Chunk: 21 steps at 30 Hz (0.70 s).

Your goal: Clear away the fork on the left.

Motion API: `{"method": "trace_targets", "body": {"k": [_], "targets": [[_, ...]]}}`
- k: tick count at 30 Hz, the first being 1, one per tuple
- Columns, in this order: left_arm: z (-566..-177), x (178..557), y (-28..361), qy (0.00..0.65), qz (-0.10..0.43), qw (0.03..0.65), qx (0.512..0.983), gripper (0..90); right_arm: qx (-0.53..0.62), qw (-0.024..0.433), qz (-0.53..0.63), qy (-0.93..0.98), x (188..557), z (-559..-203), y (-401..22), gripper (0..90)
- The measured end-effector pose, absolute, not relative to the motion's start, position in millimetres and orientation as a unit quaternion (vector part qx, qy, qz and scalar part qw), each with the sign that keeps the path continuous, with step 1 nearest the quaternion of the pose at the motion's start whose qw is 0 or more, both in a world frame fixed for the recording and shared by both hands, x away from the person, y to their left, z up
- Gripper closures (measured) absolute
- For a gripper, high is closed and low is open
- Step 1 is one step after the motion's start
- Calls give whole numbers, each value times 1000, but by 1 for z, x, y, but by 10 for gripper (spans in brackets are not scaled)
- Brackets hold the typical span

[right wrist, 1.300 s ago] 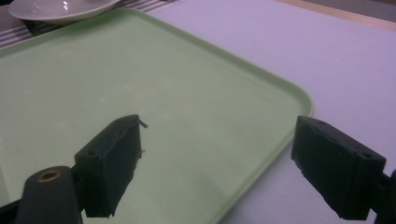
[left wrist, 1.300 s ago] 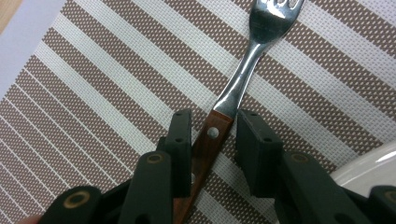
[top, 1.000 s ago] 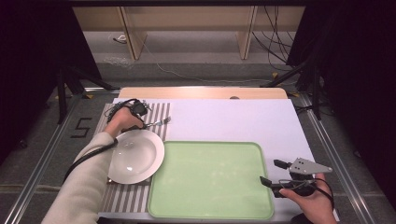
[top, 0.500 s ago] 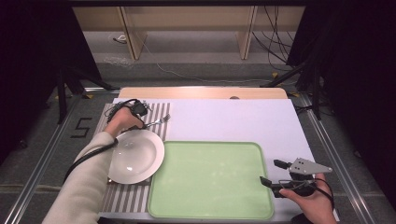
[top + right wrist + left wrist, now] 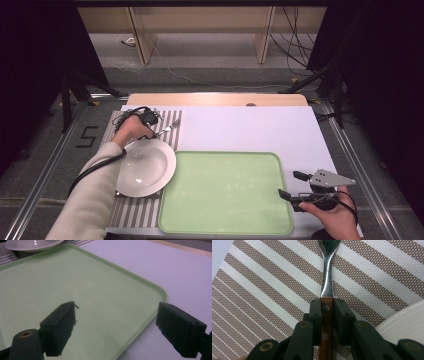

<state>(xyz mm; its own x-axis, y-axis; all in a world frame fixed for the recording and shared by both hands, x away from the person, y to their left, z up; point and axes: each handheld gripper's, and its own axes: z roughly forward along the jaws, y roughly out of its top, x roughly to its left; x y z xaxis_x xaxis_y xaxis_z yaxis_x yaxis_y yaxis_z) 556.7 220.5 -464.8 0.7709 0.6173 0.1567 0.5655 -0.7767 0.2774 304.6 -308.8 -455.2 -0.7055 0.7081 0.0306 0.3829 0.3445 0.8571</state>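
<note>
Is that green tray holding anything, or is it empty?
Empty. The green tray shows a bare surface in the high view and the right gripper view; the white plate sits beside it on the striped mat.

Left gripper (image 5: 327, 312) jaws just closing (wooden fork handle (image 5: 326, 322) between).

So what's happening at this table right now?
A person works with two handheld grippers. The left gripper has just been closing on the wooden handle of a fork lying on the striped placemat beside the white plate. The right gripper hangs open over the near right corner of the empty green tray.
</note>
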Motion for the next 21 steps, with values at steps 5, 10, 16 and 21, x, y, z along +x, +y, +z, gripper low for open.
{"method": "trace_targets", "body": {"k": [5,10,16,21], "targets": [[-465,556,221,318,122,109,934,767,341,177,460,801,305,-455,-309,172],[-465,556,220,318,124,107,934,768,341,176,460,800,305,-455,-309,172],[-465,556,221,320,137,105,932,768,341,177,460,800,305,-455,-309,172],[-466,556,222,326,141,110,928,769,341,177,460,801,305,-455,-309,172]]}}
